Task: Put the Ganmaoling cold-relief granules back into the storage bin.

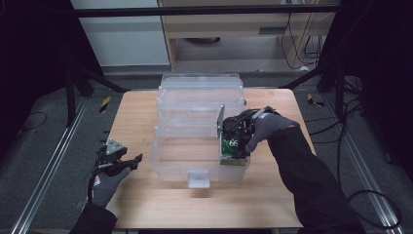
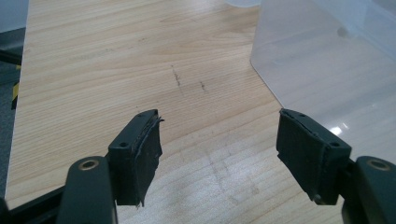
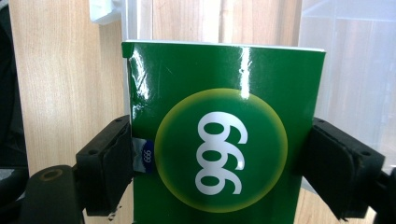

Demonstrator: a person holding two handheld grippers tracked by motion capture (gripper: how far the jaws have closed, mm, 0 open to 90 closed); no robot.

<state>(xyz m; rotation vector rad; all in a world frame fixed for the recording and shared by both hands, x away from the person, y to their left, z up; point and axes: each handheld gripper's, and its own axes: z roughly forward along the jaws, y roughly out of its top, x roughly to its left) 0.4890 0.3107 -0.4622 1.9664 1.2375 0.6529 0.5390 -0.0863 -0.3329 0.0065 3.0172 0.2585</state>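
Note:
A green box [image 3: 219, 140] printed with "999" in a yellow-green circle sits between the jaws of my right gripper [image 3: 219, 163], which is shut on its two sides. In the high view the right gripper [image 1: 234, 146] holds the green box [image 1: 230, 146] over the near right corner of a clear plastic bin [image 1: 168, 168]. My left gripper [image 1: 127, 163] rests on the table left of the bin, open and holding nothing. In the left gripper view, the left gripper [image 2: 219, 149] shows bare wood between its jaws, with the bin's corner [image 2: 327, 60] at upper right.
The bin's clear lid [image 1: 199, 97] stands open behind it. A white latch [image 1: 198, 179] sticks out from the bin's front wall. The wooden table [image 1: 146, 204] has bare room in front and to the left. Cables lie on the floor at right.

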